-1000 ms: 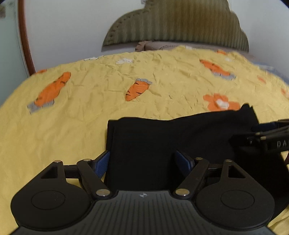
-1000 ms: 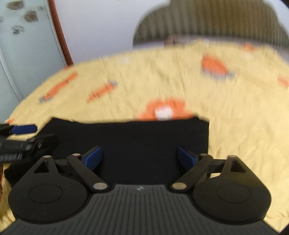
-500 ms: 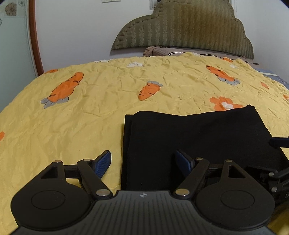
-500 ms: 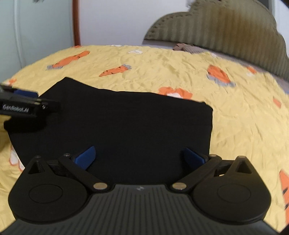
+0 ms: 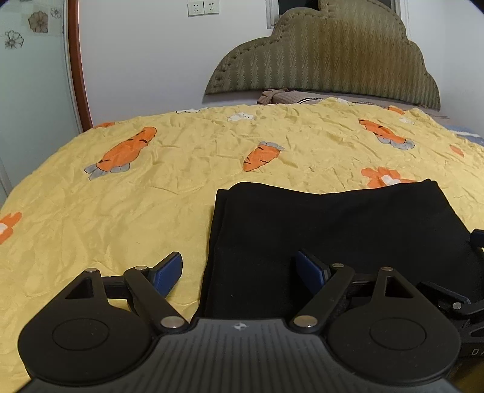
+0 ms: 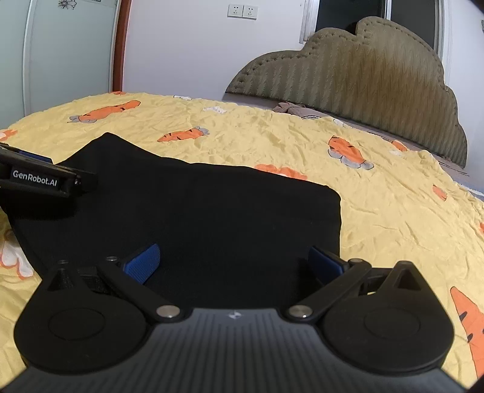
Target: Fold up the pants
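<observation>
The near edge of the black pants [image 5: 332, 235] is hidden in both views behind the black housings of the claws, so the full outline of the fold cannot be traced. The pants are seen lying flat as a folded rectangle on the yellow carrot-print bedspread [image 5: 151, 196], toward the near side of the bed. Little surface detail can be made out on the dark cloth; only a doubled layer along its left edge is visible in the left wrist view.

The left claw [image 5: 239, 269] is held low and roughly level above the left edge of the pants, its blue fingers [image 5: 169, 272] spread wide apart with nothing between them; one finger is over the bedspread, the other over the cloth. The right claw [image 6: 234, 260] is held likewise over the right part of the pants, its fingers [image 6: 142, 260] wide apart and gripping nothing.

In the right wrist view the left claw [image 6: 45, 178] is seen from the side at the left border, cut off by the frame, with lettering on its body. In the left wrist view only a dark fragment of the right claw [image 5: 453, 302] is shown at the right border. The padded headboard [image 5: 332, 54] and wall sockets [image 5: 202, 7] are shown in both views.
</observation>
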The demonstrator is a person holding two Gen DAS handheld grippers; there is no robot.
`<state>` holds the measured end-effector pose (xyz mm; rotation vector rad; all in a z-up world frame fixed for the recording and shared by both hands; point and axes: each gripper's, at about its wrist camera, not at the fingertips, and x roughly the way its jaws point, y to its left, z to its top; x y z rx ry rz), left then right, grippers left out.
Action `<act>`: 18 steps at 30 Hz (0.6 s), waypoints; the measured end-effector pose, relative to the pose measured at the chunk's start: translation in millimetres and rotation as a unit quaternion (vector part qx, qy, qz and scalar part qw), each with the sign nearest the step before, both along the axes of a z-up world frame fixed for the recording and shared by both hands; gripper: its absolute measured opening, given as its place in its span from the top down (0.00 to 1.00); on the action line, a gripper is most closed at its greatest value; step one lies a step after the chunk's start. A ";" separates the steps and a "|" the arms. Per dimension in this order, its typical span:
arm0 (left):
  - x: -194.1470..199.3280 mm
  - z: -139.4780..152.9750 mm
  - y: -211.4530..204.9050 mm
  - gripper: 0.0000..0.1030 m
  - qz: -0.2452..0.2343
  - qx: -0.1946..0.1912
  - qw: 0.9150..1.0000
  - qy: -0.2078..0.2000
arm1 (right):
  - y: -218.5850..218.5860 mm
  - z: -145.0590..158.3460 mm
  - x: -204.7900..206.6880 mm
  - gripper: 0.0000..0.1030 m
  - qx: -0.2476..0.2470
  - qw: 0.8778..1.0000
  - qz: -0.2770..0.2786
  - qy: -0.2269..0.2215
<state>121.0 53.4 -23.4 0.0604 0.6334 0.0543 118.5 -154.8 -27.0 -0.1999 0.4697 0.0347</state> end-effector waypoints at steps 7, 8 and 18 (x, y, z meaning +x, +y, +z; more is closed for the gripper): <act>-1.6 4.1 -10.0 0.20 0.021 0.021 1.000 0.005 | 6.6 -0.5 -4.1 0.00 -0.022 1.000 -0.004 -0.011; -1.8 4.8 -10.7 0.20 0.023 0.022 0.999 0.007 | 7.4 -0.4 -4.6 0.00 -0.025 1.000 -0.005 -0.012; -7.0 2.6 -8.7 0.19 0.032 0.008 0.999 0.006 | -1.9 0.0 -1.6 0.00 0.001 1.000 0.000 -0.001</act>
